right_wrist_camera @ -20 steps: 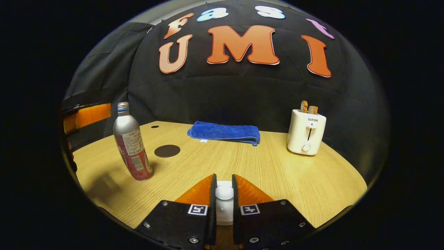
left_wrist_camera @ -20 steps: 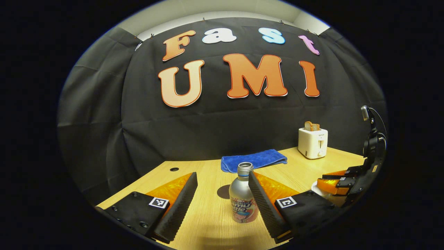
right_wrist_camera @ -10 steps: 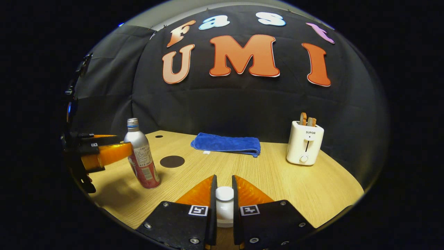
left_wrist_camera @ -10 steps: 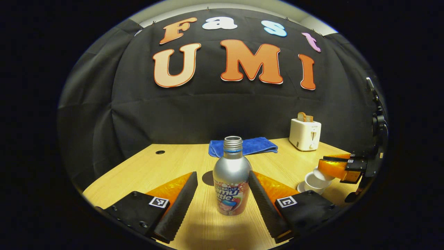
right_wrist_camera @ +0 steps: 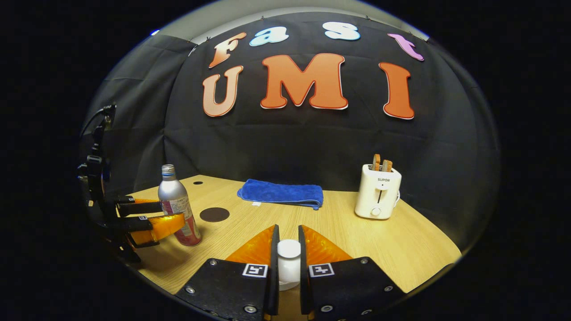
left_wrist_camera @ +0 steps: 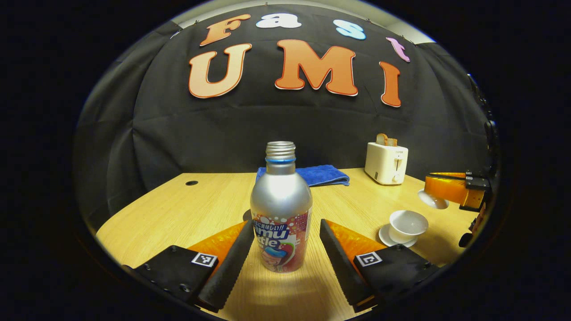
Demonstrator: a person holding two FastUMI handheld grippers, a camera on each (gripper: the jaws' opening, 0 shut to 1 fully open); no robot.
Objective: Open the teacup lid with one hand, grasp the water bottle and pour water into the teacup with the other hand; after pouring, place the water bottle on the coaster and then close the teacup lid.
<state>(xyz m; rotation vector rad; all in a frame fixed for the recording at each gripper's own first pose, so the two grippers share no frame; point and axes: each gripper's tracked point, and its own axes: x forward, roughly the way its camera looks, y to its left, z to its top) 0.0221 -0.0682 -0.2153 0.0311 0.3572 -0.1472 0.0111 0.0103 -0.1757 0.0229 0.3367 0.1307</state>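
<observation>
A silver water bottle (left_wrist_camera: 281, 209) with no cap stands upright on the table between the fingers of my open left gripper (left_wrist_camera: 285, 223); neither finger presses on it. To its right a white teacup (left_wrist_camera: 408, 223) sits uncovered on its saucer (left_wrist_camera: 384, 235). Above the cup, my right gripper (left_wrist_camera: 430, 185) holds the white lid (left_wrist_camera: 432, 201) in the air. In the right gripper view, that gripper (right_wrist_camera: 287, 232) is shut on the lid's knob (right_wrist_camera: 288, 249). Off to the left there, the left gripper (right_wrist_camera: 172, 212) flanks the bottle (right_wrist_camera: 175, 203). A dark round coaster (right_wrist_camera: 214, 214) lies just right of the bottle.
A folded blue towel (right_wrist_camera: 281, 192) lies at the back of the wooden table (right_wrist_camera: 401, 240). A white toaster (right_wrist_camera: 377, 196) with bread slices stands at the back right. A small cable hole (left_wrist_camera: 192, 183) marks the far left of the tabletop.
My right gripper has lifted the lid up off the teacup, leaving it uncovered. My left gripper has come down and forward, so the bottle now stands between its open fingers.
</observation>
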